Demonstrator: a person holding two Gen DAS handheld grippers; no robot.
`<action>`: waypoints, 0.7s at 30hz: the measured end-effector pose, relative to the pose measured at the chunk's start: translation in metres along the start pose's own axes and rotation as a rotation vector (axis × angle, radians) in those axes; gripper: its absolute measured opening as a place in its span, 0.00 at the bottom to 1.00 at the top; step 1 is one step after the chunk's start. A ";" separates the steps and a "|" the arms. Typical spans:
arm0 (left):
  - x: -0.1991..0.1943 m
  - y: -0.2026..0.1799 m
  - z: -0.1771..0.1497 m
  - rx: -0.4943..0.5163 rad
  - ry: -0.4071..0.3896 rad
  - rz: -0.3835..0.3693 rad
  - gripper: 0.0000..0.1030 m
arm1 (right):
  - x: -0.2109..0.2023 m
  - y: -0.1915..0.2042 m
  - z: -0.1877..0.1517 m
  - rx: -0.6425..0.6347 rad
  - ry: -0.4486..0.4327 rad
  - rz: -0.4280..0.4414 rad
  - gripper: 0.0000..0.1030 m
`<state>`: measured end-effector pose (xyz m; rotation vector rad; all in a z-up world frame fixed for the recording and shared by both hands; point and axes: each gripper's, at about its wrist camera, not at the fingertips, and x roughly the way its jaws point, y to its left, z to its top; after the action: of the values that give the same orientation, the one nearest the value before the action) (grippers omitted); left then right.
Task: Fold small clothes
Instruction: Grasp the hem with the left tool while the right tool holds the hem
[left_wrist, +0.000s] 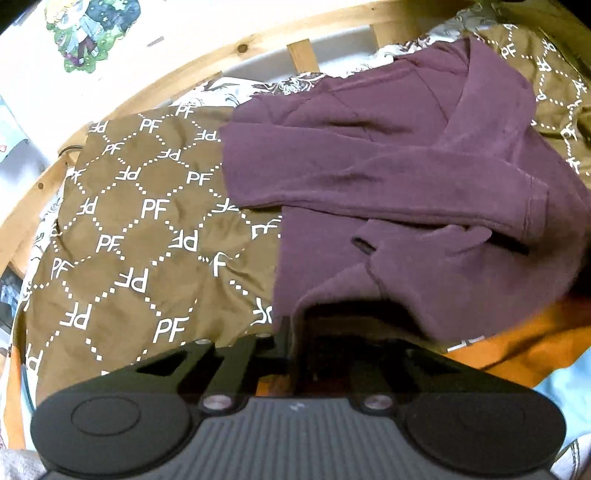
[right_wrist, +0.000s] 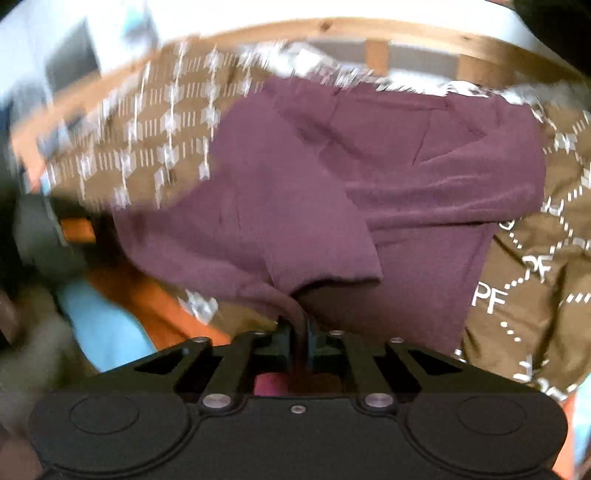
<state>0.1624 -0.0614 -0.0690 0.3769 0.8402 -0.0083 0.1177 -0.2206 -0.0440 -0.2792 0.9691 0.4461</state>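
Brown monogram quilt (left_wrist: 147, 221) under soft fleecy purple top (left_wrist: 369, 166), hem in both hand-held grippers (right_wrist: 301, 328), left grip seemingly clamped.

A home bedroom: a wooden bed frame (left_wrist: 207, 55) holding a brown monogrammed quilt (left_wrist: 147, 229).

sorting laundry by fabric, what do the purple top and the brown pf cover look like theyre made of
Purple top: looks like soft brushed fleece or sweatshirt knit, with a matte, faintly fuzzy surface and thick rounded folds. Brown PF-print cover: probably a smooth woven microfibre or polyester, with a slight sheen and shallow creases. Neither can be confirmed by sight.
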 end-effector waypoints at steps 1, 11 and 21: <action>-0.002 0.001 0.000 -0.007 -0.011 -0.001 0.06 | 0.007 0.008 -0.001 -0.061 0.050 -0.037 0.39; -0.046 0.018 -0.005 -0.040 -0.155 -0.016 0.04 | -0.004 0.041 -0.017 -0.342 0.056 -0.290 0.06; -0.123 0.028 -0.037 0.086 -0.233 -0.035 0.04 | -0.090 0.075 -0.040 -0.410 -0.101 -0.334 0.04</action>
<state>0.0571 -0.0402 0.0069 0.4333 0.6176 -0.1190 0.0083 -0.1934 0.0077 -0.7700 0.7086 0.3445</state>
